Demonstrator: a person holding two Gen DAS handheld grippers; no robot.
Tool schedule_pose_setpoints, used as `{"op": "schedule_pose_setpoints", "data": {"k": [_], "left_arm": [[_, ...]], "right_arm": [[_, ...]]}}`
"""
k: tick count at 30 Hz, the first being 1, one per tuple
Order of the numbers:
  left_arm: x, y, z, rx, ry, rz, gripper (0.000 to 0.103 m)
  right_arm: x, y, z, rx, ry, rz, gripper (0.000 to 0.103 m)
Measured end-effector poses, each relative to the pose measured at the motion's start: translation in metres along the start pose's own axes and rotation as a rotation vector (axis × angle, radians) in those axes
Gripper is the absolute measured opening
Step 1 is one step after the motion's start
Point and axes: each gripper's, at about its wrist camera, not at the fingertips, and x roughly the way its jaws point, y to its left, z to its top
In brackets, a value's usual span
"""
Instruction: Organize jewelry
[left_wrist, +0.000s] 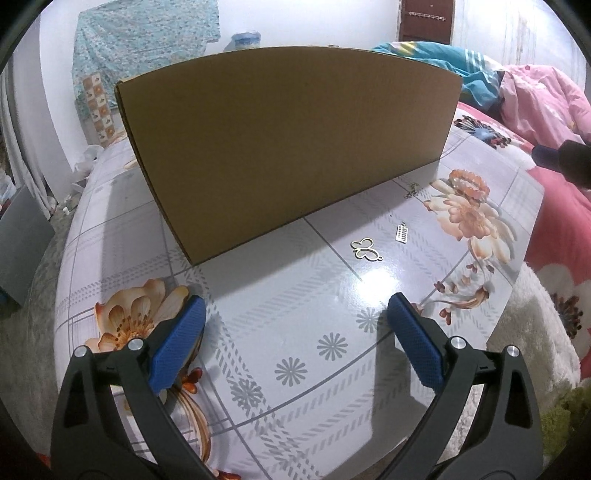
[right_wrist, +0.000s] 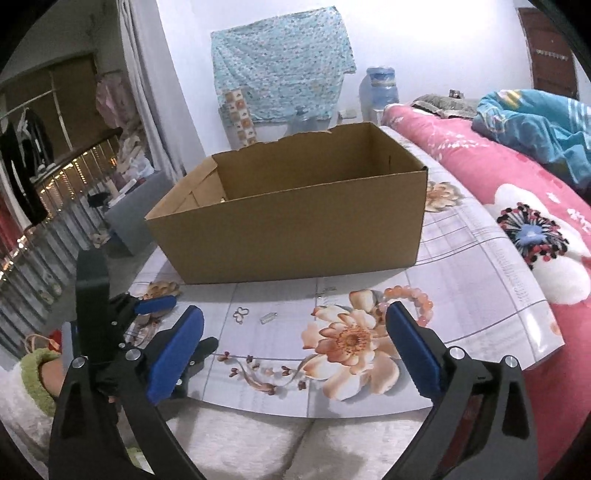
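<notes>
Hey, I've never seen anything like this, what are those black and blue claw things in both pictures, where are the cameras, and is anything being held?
They are hand-held grippers, one in each of a person's hands, each with a camera looking along its blue fingers. One picture is from the left gripper, the other from the right gripper. Both stand open and hold nothing. On the flowered table sit an open cardboard box, a butterfly charm, a small silver pendant, a small chain piece by the box and a pink bead bracelet.
</notes>
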Motion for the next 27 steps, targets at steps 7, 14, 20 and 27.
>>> {"op": "schedule_pose_setpoints", "data": {"k": [7, 14, 20, 27], "left_arm": [[-0.001, 0.001, 0.001, -0.004, 0.004, 0.003, 0.095], [-0.001, 0.001, 0.000, -0.004, 0.005, 0.003, 0.095], [0.000, 0.001, 0.001, -0.004, 0.017, 0.003, 0.095], [0.002, 0.002, 0.004, -0.010, 0.050, 0.007, 0.095]], "right_arm": [[0.000, 0.004, 0.000, -0.026, 0.006, -0.063, 0.097], [-0.003, 0.010, 0.001, -0.071, -0.014, -0.137, 0.097], [-0.005, 0.019, 0.000, -0.130, -0.036, -0.203, 0.097], [-0.008, 0.024, 0.000, -0.168, -0.054, -0.230, 0.097]]}}
